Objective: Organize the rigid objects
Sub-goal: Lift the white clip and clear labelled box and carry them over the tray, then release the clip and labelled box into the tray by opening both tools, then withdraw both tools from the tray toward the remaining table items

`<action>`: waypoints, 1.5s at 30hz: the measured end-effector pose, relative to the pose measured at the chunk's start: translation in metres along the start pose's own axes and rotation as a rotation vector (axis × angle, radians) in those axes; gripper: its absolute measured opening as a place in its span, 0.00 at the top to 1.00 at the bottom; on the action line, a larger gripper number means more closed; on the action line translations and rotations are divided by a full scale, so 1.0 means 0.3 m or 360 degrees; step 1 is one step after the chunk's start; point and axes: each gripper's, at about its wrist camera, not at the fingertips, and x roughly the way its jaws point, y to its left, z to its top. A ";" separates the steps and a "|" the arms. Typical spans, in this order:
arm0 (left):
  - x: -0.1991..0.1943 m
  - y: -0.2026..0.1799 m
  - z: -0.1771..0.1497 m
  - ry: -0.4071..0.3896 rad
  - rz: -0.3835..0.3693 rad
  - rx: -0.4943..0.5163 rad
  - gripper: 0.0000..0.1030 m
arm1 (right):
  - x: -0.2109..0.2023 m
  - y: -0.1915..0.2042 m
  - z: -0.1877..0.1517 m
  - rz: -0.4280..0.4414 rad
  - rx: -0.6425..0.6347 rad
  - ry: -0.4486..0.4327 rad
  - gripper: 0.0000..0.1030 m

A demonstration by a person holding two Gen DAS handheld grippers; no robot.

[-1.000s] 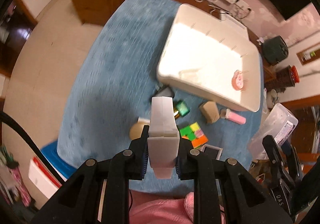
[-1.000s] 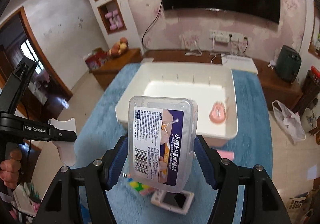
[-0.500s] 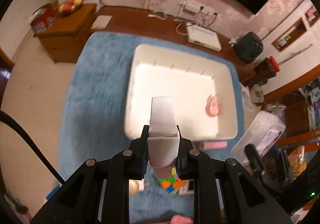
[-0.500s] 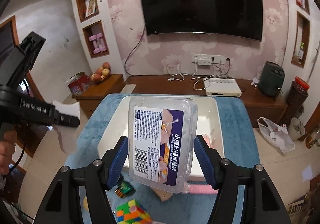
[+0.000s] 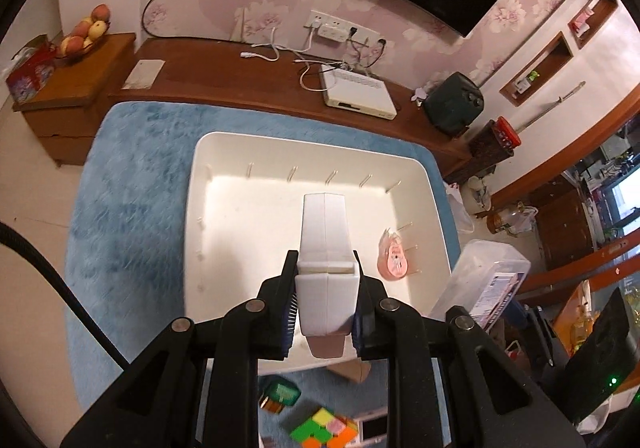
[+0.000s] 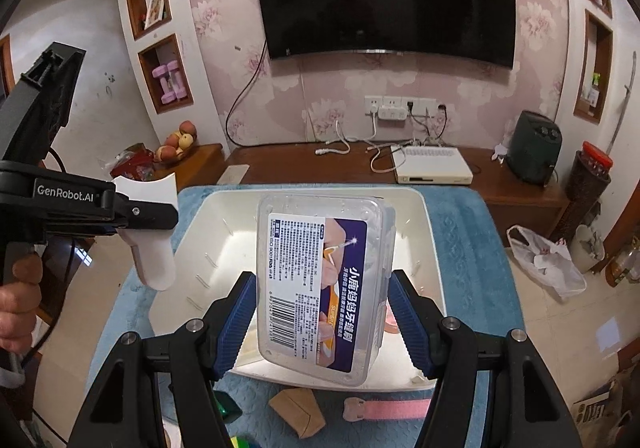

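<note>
My left gripper [image 5: 325, 322] is shut on a white plastic block [image 5: 325, 248] and holds it above the near part of the white tray [image 5: 208, 152]. It shows at the left of the right wrist view [image 6: 150, 244]. My right gripper [image 6: 322, 322] is shut on a clear plastic box with a blue label [image 6: 320, 288], held above the tray's near edge [image 6: 430, 208]. The box also shows in the left wrist view [image 5: 488, 276]. A pink item [image 5: 393, 262] lies in the tray's right side.
The tray sits on a blue mat [image 5: 132, 188]. On the mat near the tray lie a colour cube [image 5: 324, 428], a green item [image 5: 282, 394], a tan box [image 6: 298, 410] and a pink stick [image 6: 388, 408]. A wooden bench [image 6: 516, 184] with a white device stands behind.
Both grippers moved forward with their loads, from over the loose items on the mat to over the tray. The views tilted up toward the wall.
</note>
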 end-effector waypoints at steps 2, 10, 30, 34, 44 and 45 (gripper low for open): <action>0.019 -0.003 0.002 -0.0027 -0.0011 0.0023 0.78 | 0.029 -0.006 0.000 -0.0002 0.0005 0.0021 0.35; 0.076 0.003 0.003 -0.0072 -0.0014 0.0076 0.78 | 0.113 -0.010 -0.005 0.0015 0.0035 0.0110 0.35; -0.091 0.049 0.028 -0.0215 -0.0100 -0.0048 0.41 | 0.047 -0.025 0.018 -0.0022 0.0200 0.0136 0.26; -0.175 0.046 0.005 -0.0294 -0.0074 -0.0022 0.33 | -0.001 -0.025 -0.002 -0.0004 0.0263 0.0135 0.26; -0.359 0.046 -0.097 -0.0381 -0.0052 0.0038 0.23 | -0.128 -0.011 -0.077 0.0052 0.0348 0.0118 0.22; -0.378 0.045 -0.114 -0.0395 -0.0047 0.0043 0.22 | -0.142 -0.012 -0.084 0.0064 0.0358 0.0111 0.22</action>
